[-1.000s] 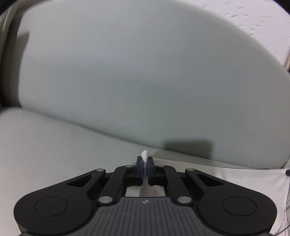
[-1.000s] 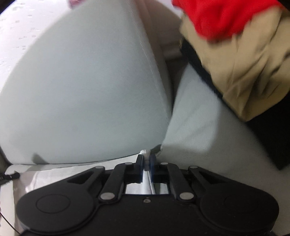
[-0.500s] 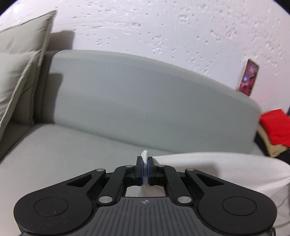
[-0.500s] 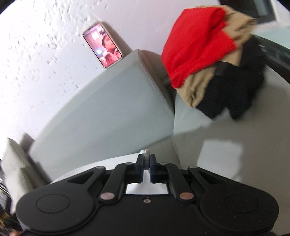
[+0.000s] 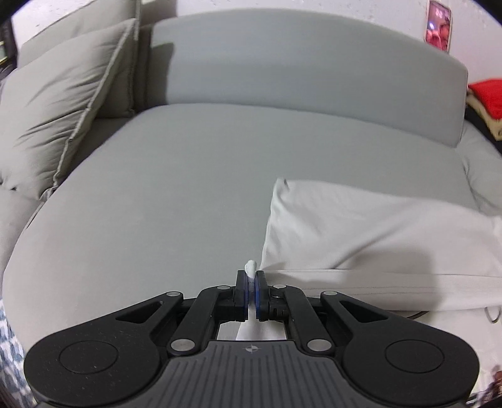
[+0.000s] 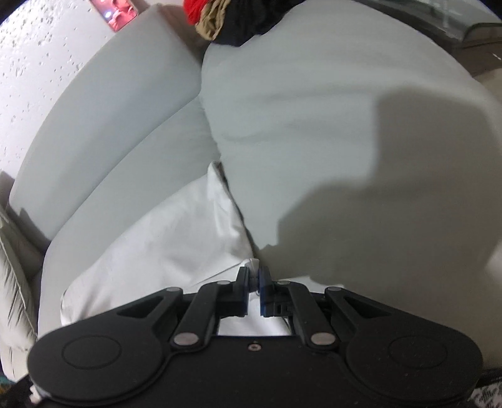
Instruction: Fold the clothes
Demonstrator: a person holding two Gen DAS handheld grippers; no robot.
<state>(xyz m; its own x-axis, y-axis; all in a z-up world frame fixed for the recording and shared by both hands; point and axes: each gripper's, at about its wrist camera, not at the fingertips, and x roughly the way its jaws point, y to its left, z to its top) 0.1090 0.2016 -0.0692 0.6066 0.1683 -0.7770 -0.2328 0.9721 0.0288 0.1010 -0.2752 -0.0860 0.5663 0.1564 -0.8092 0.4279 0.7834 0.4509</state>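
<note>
White garment (image 5: 360, 238): lying on grey sofa seat (image 5: 188, 188), near hem lifted. Left gripper (image 5: 250, 290) clamping one hem corner, right gripper (image 6: 254, 287) pinching other. Keeping hem taut, corners level, both pinches firm while carrying fold over.

**Lighting and picture quality**

Even, soft indoor light in both views; no glare. Broad dark shadow across the sofa seat (image 6: 360, 175) in the right wrist view; fainter shadow over the white garment (image 5: 370, 238) in the left. Strong fisheye bending, black corners. Slight softness on the garment's far edge; clothes pile (image 6: 219, 15) blurred at the frame top.
</note>
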